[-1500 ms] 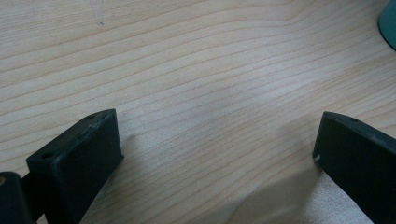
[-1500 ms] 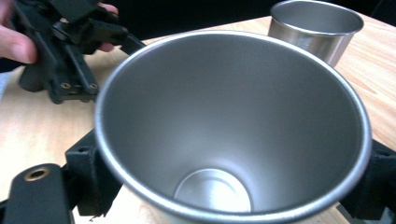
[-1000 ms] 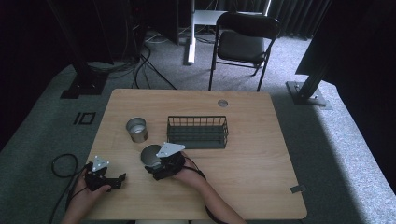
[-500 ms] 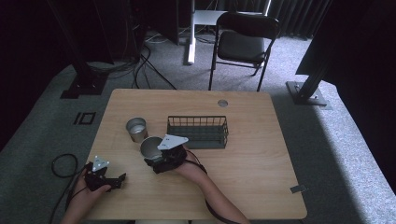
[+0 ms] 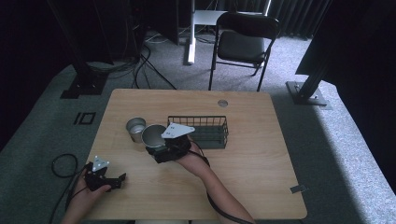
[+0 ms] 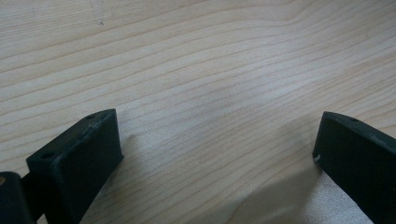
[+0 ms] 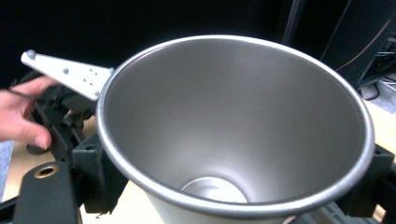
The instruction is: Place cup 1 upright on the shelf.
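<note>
A steel cup (image 5: 153,135) is clamped between the jaws of my right gripper (image 5: 158,143), just left of the wire basket (image 5: 198,118). It is tilted, so its empty inside (image 7: 233,135) faces the camera in the right gripper view, where my right gripper (image 7: 233,186) is shut on its wall. A second steel cup (image 5: 135,127) stands upright on the table, close beside the held one on its left. My left gripper (image 5: 116,179) rests near the front left table edge, its jaws wide apart over bare wood (image 6: 219,158).
The dark wire basket holds nothing visible. A round grommet hole (image 5: 222,103) lies near the table's far edge. A black chair (image 5: 243,44) stands beyond the table. The person's other hand and left gripper (image 7: 60,112) show behind the held cup.
My right gripper has carried the cup away from the person, toward the standing cup and the basket. The left gripper has stayed put.
</note>
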`<action>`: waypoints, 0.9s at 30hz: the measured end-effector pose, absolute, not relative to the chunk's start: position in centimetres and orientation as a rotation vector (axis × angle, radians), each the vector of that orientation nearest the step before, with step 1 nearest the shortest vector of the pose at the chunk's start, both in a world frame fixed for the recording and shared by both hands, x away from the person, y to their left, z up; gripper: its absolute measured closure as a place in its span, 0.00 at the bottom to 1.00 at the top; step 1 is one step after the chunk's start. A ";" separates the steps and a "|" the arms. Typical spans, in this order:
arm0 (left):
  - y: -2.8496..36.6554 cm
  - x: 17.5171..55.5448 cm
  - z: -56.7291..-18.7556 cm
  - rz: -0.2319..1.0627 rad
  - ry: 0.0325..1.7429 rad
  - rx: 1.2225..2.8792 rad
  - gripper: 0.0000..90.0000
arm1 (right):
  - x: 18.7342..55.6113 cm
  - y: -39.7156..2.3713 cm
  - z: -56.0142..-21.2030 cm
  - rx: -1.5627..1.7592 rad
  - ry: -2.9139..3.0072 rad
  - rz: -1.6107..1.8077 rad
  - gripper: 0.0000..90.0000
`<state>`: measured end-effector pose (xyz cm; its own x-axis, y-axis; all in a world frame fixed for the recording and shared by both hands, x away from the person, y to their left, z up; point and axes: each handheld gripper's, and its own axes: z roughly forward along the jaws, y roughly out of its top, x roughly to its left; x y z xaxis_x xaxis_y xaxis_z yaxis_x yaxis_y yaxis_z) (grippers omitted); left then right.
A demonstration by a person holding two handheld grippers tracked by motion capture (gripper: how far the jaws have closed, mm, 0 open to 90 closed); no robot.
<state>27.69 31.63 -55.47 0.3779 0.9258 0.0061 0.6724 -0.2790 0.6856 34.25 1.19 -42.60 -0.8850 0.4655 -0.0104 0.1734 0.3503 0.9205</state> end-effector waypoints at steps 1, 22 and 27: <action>31.6 27.7 -55.5 0.551 1.371 2.045 0.02 | 34.3 1.0 -42.3 0.576 2.336 1.552 0.16; 31.6 27.7 -55.5 0.553 1.370 2.043 0.02 | 36.9 -4.0 -38.9 0.836 2.052 1.472 0.16; 31.6 27.7 -55.5 0.553 1.371 2.042 0.02 | 37.7 -5.5 -38.7 0.920 1.970 1.421 0.16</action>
<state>27.68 31.62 -55.50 0.3764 0.9264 0.0062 0.6710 -0.2772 0.6877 37.72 -5.48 -38.69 -0.6231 0.7815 -0.0329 0.2152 0.2117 0.9534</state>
